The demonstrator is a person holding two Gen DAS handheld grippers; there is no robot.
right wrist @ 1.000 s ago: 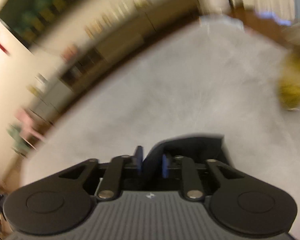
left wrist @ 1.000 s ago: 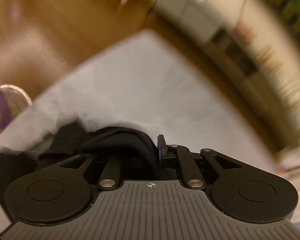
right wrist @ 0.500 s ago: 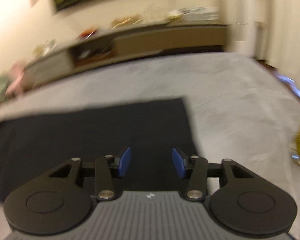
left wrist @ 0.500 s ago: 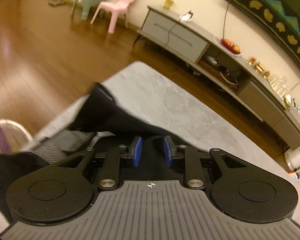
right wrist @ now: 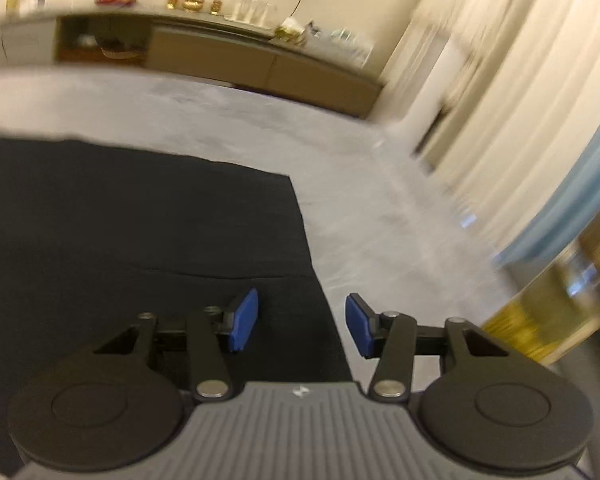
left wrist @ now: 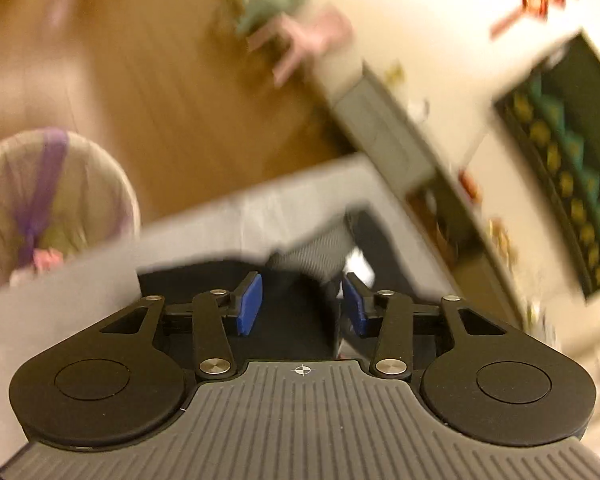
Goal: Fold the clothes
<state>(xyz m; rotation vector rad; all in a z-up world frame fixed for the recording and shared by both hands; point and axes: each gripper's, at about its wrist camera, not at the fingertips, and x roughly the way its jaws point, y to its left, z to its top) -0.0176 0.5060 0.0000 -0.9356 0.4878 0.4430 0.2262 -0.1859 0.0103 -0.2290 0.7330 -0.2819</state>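
Black garment (right wrist: 140, 232): spread flat on grey table surface (right wrist: 260, 120), one straight edge and corner visible in right wrist view. Striped grey fabric (left wrist: 320, 252), possibly part of same garment, blurred. Right gripper (right wrist: 302, 322): above garment's edge, jaws apart, holding nothing. Left gripper (left wrist: 302, 306): above garment, jaws apart, empty. Basket (left wrist: 52, 200) beside table, on wooden floor (left wrist: 160, 80). Cabinet (right wrist: 260, 68) beyond table.

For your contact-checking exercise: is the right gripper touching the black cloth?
Cannot tell. In the right wrist view the right gripper is open over the black cloth at its edge, but the height between them is not visible.
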